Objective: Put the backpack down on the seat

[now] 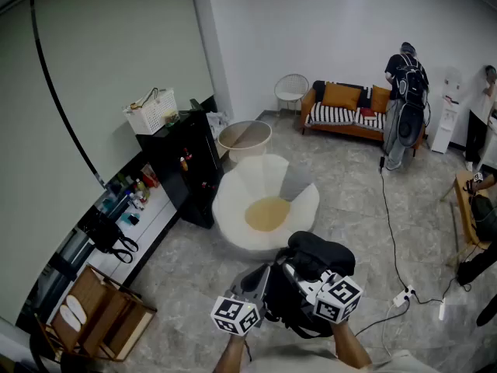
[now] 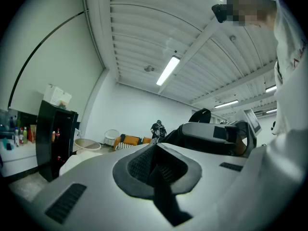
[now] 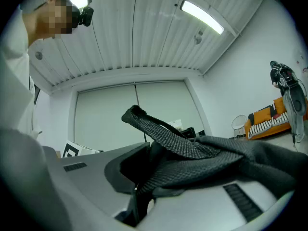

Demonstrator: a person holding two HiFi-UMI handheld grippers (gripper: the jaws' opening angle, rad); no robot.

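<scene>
The black backpack (image 1: pixel 320 256) hangs low at the front of the head view, just short of the seat (image 1: pixel 231 208), a white petal-shaped chair with a yellow cushion (image 1: pixel 268 213). My right gripper (image 1: pixel 299 277) is shut on the backpack's woven strap (image 3: pixel 179 146), which loops up out of the jaws of the right gripper (image 3: pixel 148 163). My left gripper (image 1: pixel 260 277) sits beside the bag on its left. In the left gripper view the left gripper (image 2: pixel 154 160) has its jaws together with nothing showing between them. The bag's top (image 2: pixel 200 115) shows beyond them.
A black cabinet (image 1: pixel 183 166) with a white basket (image 1: pixel 152 111) stands left of the seat, and a round tub (image 1: pixel 245 138) behind it. A cable (image 1: pixel 388 216) and power strip (image 1: pixel 404 295) lie on the floor to the right. An orange sofa (image 1: pixel 345 107) and a standing person (image 1: pixel 405 92) are at the back.
</scene>
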